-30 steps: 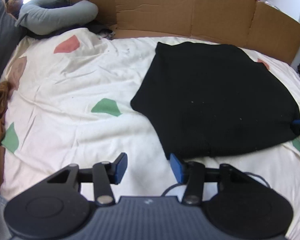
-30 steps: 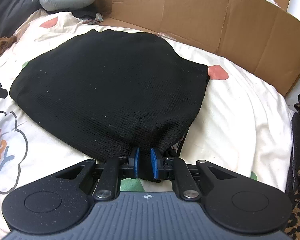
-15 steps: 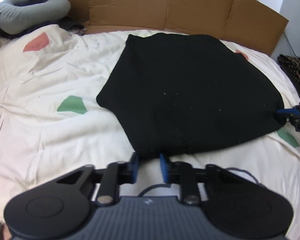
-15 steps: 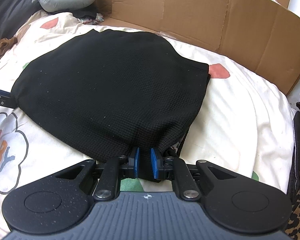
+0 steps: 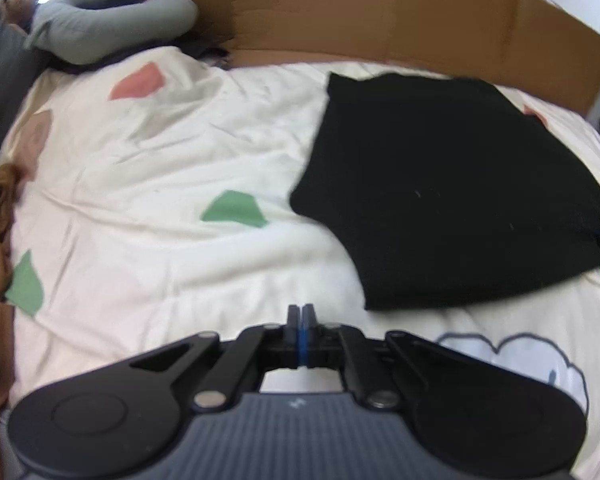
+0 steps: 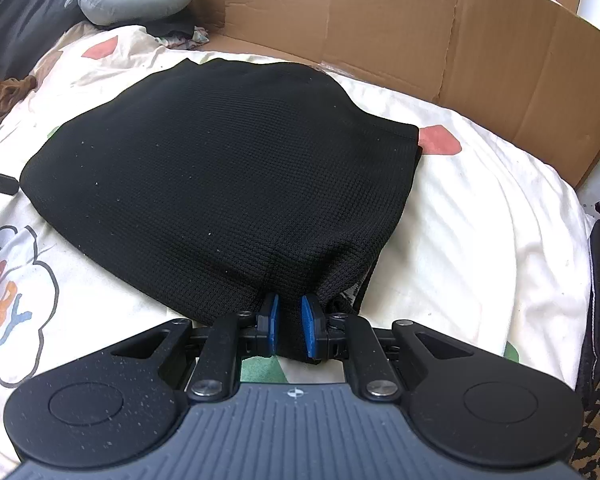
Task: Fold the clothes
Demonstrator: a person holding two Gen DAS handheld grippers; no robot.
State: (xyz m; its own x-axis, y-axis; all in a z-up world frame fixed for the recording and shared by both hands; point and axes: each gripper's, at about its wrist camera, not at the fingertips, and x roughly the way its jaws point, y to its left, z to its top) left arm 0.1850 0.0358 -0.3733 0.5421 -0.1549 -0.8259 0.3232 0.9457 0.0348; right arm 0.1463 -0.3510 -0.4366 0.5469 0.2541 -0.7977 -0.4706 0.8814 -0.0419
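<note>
Bed [image 5: 148, 184]: black top [image 6: 228, 184] lay flat mid-right, already doubled over by the look. My right gripper [image 6: 290, 326] pinched its near corner, blue pads bunching fabric. Left gripper [image 5: 301, 322] sat pressed together on nothing, near the left edge. For a clean fold I'd take matching corners and keep tension even.

Matt waffle-knit black garment [image 6: 228, 168]; corrugated cardboard wall [image 6: 380, 20].

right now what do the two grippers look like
Both match: the left gripper and right gripper have black linkage arms with silver pivot screws, two round black discs, a ribbed grey body with a small white mark, and blue pads on black fingers. No hands or sleeves show.
</note>
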